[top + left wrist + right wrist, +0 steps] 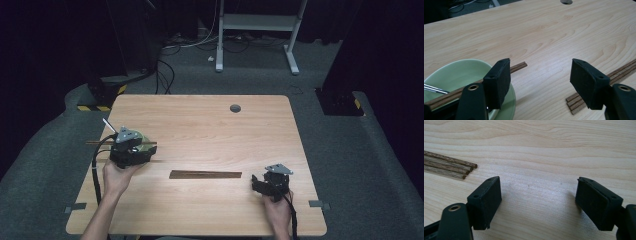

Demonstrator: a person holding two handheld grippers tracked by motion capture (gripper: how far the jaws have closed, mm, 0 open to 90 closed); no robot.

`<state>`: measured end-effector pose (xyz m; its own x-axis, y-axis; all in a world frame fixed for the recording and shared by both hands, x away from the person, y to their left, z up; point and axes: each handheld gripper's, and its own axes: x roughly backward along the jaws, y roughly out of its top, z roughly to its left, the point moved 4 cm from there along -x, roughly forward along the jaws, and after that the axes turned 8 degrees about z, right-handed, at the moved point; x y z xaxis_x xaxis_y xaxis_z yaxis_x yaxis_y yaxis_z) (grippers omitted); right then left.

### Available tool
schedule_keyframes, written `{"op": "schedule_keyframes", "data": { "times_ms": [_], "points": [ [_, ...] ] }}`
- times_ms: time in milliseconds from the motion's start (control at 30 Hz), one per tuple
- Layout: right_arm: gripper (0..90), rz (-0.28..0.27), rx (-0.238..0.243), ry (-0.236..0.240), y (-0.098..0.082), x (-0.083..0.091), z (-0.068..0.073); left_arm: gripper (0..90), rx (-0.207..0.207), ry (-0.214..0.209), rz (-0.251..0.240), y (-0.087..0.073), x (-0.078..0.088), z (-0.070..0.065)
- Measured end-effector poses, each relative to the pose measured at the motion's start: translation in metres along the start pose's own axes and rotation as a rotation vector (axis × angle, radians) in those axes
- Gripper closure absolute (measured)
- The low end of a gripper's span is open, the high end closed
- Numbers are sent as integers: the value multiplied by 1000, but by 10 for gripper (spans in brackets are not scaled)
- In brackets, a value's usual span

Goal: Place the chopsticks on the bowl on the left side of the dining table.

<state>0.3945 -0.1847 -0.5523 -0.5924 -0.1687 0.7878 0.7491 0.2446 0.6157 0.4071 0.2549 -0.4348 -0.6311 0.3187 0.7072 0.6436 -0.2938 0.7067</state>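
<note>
A pale green bowl (456, 72) sits at the table's left, with a pair of brown chopsticks (517, 67) lying across its rim and a metal utensil (434, 88) resting inside. My left gripper (540, 75) hovers just beside the bowl (145, 137), open, with nothing between its pads. A bundle of several more brown chopsticks (205, 174) lies flat at mid-table; its ends show in the left gripper view (624, 70) and the right gripper view (451, 165). Near the front right, my right gripper (256, 181) rests low over bare wood, open and empty (537, 192).
The wooden table (210, 125) has a round cable hole (235, 108) at the back. Beyond its far edge are grey carpet, cables and a white desk frame (257, 22). The utensil's handle (108, 124) sticks out past the bowl to the upper left.
</note>
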Motion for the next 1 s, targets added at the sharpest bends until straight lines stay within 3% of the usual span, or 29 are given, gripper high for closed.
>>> {"op": "schedule_keyframes", "data": {
  "times_ms": [367, 600, 1000],
  "points": [
    [204, 0, 1, 0, 0, 0, 0, 328, 17, -11, -43, -19, 11, -5],
    [204, 0, 0, 0, 0, 0, 0, 329, 38, -17, -52, -38, 12, -10],
    [205, 0, 1, 0, 0, 0, 0, 328, 73, -12, -66, -56, 15, -10]
  ]
}}
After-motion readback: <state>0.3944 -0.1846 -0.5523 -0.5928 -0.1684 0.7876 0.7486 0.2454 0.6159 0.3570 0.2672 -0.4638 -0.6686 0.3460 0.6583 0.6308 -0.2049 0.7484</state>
